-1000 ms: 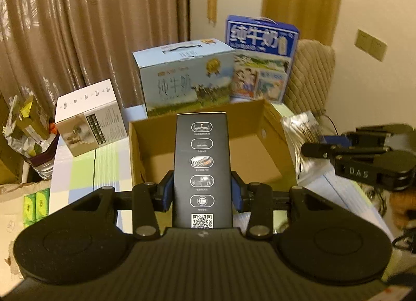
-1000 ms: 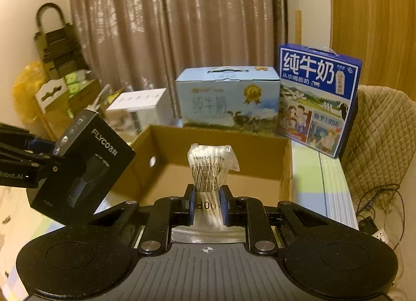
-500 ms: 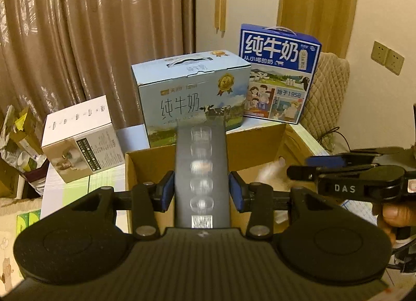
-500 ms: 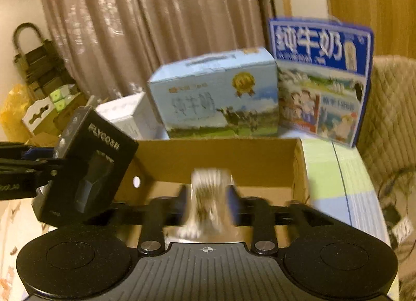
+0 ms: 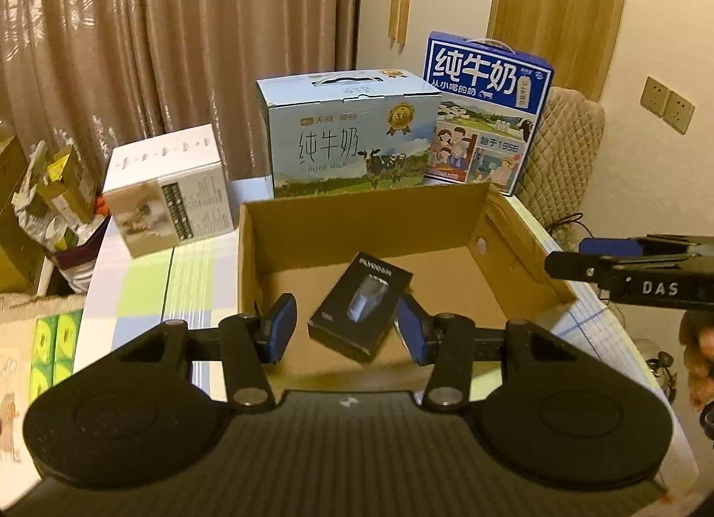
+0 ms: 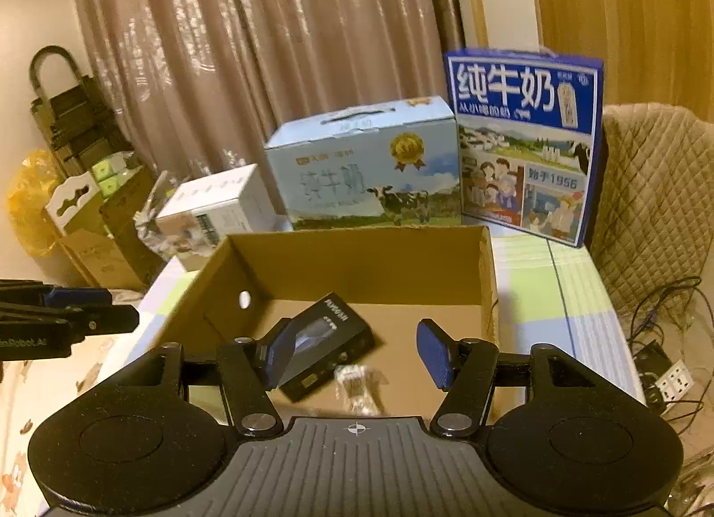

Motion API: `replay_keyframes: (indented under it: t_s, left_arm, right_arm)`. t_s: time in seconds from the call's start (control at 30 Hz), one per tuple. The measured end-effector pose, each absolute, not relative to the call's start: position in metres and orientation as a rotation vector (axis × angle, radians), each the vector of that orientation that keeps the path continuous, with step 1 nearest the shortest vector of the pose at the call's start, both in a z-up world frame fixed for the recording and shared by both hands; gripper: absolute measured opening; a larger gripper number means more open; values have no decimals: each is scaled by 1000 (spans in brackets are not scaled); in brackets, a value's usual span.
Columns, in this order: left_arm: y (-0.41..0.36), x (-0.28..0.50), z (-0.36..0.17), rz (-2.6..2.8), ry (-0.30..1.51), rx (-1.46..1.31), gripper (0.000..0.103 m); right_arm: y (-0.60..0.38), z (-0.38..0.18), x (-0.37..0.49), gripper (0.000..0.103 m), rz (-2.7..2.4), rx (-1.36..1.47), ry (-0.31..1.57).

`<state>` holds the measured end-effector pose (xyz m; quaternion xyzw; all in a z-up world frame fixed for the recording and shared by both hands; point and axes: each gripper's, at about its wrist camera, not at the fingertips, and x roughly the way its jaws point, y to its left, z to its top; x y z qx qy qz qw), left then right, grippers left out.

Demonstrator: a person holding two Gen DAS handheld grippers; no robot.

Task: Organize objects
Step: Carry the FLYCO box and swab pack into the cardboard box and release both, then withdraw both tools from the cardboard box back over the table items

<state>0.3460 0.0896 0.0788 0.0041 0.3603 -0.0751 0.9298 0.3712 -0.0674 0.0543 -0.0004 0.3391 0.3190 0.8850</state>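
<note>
Resting loose on the floor of the open brown cardboard box [image 5: 357, 222], the black rectangular shaver carton [image 5: 359, 307] and small clear packet of cotton swabs [image 6: 357, 385].

Left tongs [image 5: 346, 327] stand spread apart above the box's near edge, empty, the black carton lying below and between their blue pads, untouched. Right tongs [image 6: 354, 356] likewise gape empty; the carton lies under their left pad, the blurred packet just beside it, nearer the camera. Box sits on the checked surface [image 5: 147, 285].
</note>
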Motion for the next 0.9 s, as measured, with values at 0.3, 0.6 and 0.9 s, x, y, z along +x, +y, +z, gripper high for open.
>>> replay_keyframes:
  t_s: [0.3, 0.6, 0.9]
  left_arm:
    - [87, 254, 75, -150, 744, -88, 58]
    - [67, 167, 43, -161, 744, -61, 77]
    - [57, 109, 8, -127, 747, -120, 96]
  right_arm:
    - [-100, 75, 278, 58, 708, 3, 649]
    - [-136, 31, 189, 58, 698, -32, 673]
    - [-177, -20, 128, 58, 615, -3, 734]
